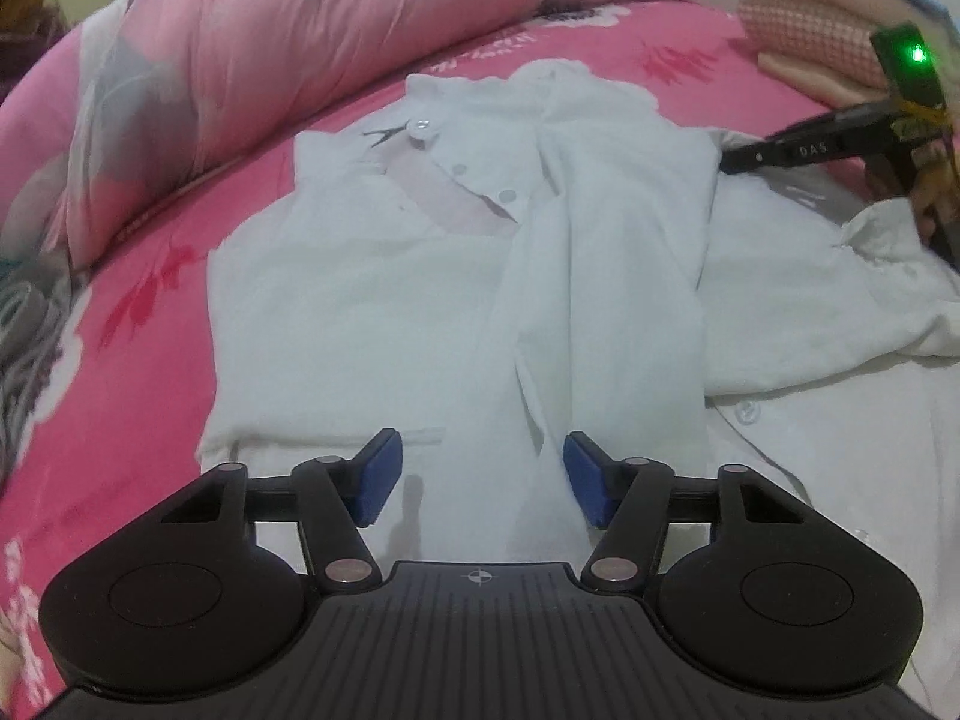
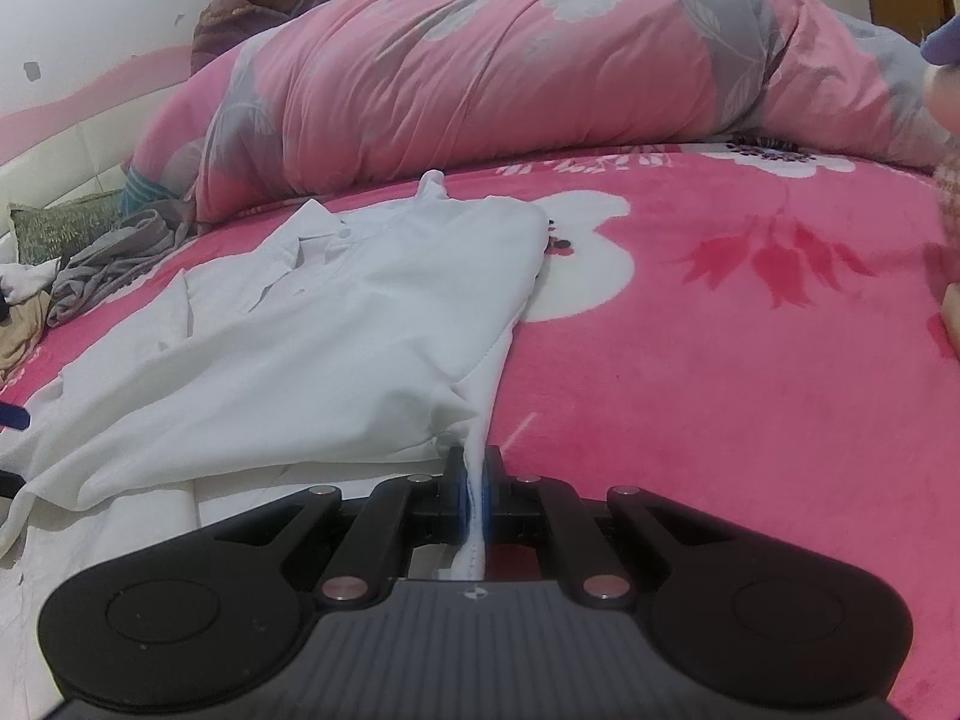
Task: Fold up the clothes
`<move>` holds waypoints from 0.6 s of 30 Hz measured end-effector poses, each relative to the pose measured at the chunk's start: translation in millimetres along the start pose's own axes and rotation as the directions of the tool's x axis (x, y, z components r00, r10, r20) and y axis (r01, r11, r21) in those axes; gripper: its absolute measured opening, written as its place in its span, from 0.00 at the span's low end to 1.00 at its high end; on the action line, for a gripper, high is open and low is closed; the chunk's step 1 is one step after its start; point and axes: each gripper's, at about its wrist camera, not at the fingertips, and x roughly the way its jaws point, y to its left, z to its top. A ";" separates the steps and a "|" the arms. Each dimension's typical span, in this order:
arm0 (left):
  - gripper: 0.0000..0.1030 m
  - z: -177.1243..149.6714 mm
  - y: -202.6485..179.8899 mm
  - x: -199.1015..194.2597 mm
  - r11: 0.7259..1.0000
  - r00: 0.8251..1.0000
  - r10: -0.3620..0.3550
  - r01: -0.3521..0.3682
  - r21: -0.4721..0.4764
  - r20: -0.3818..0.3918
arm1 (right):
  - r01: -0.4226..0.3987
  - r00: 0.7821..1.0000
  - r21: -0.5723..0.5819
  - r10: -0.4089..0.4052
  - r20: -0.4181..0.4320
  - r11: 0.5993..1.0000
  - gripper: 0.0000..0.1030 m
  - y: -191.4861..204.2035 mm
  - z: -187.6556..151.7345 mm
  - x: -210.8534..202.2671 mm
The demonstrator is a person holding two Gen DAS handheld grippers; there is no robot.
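A bed fills both views, covered by a bright pink floral blanket (image 2: 720, 360), with a rolled pink and grey quilt (image 2: 480, 72) lying across the upper part of each frame. In the right wrist view a heap of grey clothes (image 2: 108, 264) sits at the left edge, and a person (image 2: 258, 6) sits behind the quilt in the upper left.

The white shirt (image 1: 390, 276) lies spread in the middle of the left wrist view, collar toward the top of the frame, hem toward the bottom, so its long axis runs roughly top to bottom. Its button placket slants from upper left toward the centre, and a sleeve or side panel lies folded inward down the middle. More white fabric bunches loosely at the right of that frame, not yet flattened.

The left gripper (image 1: 480, 477) hangs over the lower part of the shirt with its blue pads (image 1: 378, 480) standing apart and nothing between them. The right gripper (image 2: 476, 498) is clamped tight on a thin seam edge of the shirt, low in the centre of its own view; fabric runs up from there toward the collar.

By my judgement the fold is at an early to middle stage: one side appears turned in, while the right side and the lengthwise fold remain.
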 end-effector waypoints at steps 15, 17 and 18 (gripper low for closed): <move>0.41 -24.7 -27.5 -18.3 0.985 0.996 0.047 -0.060 0.165 0.080 | -0.009 1.000 0.015 0.009 -0.001 1.000 0.03 -2.2 -0.3 -0.1; 0.41 -27.3 -33.7 -16.2 0.977 0.995 0.055 -0.071 0.203 0.083 | -0.010 1.000 0.018 0.010 -0.001 1.000 0.03 -2.7 -0.5 0.0; 0.41 -28.9 -35.7 -13.9 0.973 0.995 0.063 -0.078 0.217 0.077 | -0.011 1.000 0.019 0.011 -0.001 1.000 0.03 -2.7 -0.6 0.0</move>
